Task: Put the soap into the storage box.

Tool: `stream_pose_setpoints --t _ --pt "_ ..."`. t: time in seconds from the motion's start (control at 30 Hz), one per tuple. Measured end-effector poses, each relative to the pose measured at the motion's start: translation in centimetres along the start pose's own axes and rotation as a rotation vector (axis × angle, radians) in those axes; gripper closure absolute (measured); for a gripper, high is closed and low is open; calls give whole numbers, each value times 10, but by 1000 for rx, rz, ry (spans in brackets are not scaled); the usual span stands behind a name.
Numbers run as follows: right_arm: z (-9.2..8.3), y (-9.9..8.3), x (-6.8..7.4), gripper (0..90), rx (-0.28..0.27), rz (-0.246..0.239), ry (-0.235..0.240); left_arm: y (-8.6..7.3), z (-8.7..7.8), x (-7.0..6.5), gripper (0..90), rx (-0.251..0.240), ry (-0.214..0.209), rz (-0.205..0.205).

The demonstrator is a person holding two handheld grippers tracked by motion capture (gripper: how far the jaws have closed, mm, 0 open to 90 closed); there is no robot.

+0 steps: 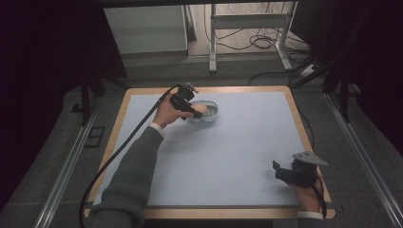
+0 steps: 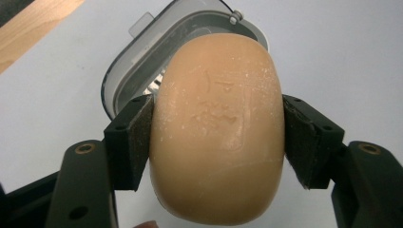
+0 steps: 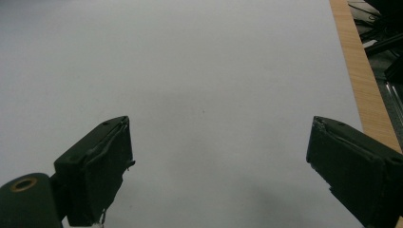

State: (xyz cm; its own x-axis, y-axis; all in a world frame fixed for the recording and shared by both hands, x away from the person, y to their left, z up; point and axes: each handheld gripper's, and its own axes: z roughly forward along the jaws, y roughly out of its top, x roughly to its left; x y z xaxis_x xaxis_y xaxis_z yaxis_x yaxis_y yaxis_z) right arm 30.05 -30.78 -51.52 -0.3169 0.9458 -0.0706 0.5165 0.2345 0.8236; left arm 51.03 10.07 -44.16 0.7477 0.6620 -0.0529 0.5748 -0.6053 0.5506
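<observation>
Left gripper (image 2: 217, 137) clamps a tan soap bar (image 2: 217, 128) between its pads, just above the oval soap dish (image 2: 124, 80) ahead. Right gripper (image 3: 218, 166) hangs wide apart over the bare table (image 3: 190, 71), holding nothing.

A pale blue mat (image 1: 228, 156) covered a light wooden table (image 1: 304, 128). Beyond it, a white metal frame (image 1: 247, 21) stood on the grey floor beside black cables (image 1: 259, 42) and a white cabinet (image 1: 145, 28).
</observation>
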Motion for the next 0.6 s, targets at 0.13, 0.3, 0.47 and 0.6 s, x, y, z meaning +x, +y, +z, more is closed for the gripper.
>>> stream_pose_setpoints --t 0.13,0.3,0.47,0.6 --pt "0 0 0 79 1 -2 -4 5 3 4 326 13 -4 8" --pt "0 0 0 79 2 -1 -4 12 9 8 327 13 -10 13" --pt "0 0 0 79 2 -2 -5 17 19 10 326 34 -16 30" --pt "1 -1 -1 79 3 -1 -5 19 26 11 326 42 -23 36"
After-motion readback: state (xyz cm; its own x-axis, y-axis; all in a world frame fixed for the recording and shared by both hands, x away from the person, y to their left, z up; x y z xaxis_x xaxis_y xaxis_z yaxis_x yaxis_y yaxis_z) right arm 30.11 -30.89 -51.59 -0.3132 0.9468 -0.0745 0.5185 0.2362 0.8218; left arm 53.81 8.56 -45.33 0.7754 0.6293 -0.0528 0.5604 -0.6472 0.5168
